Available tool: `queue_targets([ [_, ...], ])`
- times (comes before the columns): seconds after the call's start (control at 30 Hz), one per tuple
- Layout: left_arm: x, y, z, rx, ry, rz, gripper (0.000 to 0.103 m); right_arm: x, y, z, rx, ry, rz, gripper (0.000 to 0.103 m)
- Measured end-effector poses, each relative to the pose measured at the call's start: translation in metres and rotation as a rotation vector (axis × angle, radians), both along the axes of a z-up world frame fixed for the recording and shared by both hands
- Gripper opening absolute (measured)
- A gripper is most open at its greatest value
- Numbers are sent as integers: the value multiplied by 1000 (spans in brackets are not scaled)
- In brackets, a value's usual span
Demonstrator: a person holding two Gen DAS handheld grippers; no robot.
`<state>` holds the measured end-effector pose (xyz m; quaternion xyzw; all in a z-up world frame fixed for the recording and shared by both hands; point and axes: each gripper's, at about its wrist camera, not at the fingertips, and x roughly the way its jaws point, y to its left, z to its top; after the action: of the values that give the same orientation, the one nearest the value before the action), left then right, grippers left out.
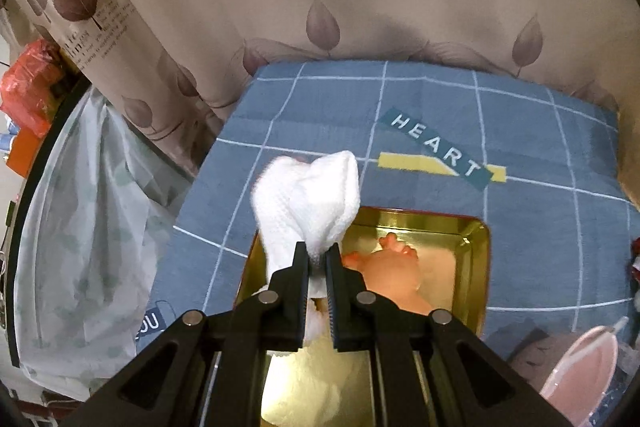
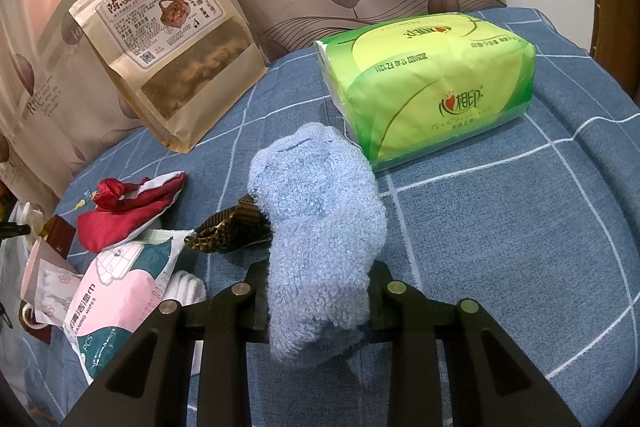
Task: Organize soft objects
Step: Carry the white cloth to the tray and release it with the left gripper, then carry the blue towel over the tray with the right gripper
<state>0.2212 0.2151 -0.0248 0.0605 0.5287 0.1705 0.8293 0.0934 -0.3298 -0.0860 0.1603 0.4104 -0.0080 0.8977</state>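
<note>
My left gripper (image 1: pixel 318 255) is shut on a white sock (image 1: pixel 308 199) and holds it above the near left part of a gold tin tray (image 1: pixel 476 247). An orange soft toy (image 1: pixel 394 273) and a pale yellow fluffy thing (image 1: pixel 308 383) lie in the tray. My right gripper (image 2: pixel 318 279) is shut on a light blue fluffy sock (image 2: pixel 320 227) and holds it above the blue checked cloth (image 2: pixel 500 227). The blue sock hides the right fingertips. A red cloth pouch (image 2: pixel 124 211) and a dark patterned cloth (image 2: pixel 228 227) lie to its left.
A green tissue pack (image 2: pixel 432 83) lies at the back right and a brown snack bag (image 2: pixel 172 55) leans on the curtain. A pink wipes pack (image 2: pixel 120 291) and a white folded cloth (image 2: pixel 188 287) lie at the front left. A pink container (image 1: pixel 584 375) stands right of the tray.
</note>
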Motion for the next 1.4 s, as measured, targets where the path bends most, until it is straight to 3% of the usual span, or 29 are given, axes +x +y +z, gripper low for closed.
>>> queue_targets([
  [0.4, 2, 11, -35, -39, 54, 22, 8, 1, 2, 0, -14, 2, 3, 27],
  [0.6, 0, 14, -35, -73, 35, 33, 9, 1, 4, -1, -25, 4, 4, 27],
  [0.7, -2, 15, -30, -93, 27, 35, 12, 0, 3, -1, -28, 4, 7, 28],
  [0.83, -8, 12, -17, -98, -9, 32, 38, 0, 5, -1, -37, 4, 11, 30],
  [1.17, -45, -8, 28, -110, -127, -17, 43, -7, 0, 3, -36, -14, -9, 39],
  [1.3, -65, -13, 35, -132, -153, -29, 43, -12, 0, 9, -58, -14, -12, 39],
  [1.4, -77, -14, 37, -153, -167, -30, 43, -16, 0, 16, -73, -19, -10, 32],
])
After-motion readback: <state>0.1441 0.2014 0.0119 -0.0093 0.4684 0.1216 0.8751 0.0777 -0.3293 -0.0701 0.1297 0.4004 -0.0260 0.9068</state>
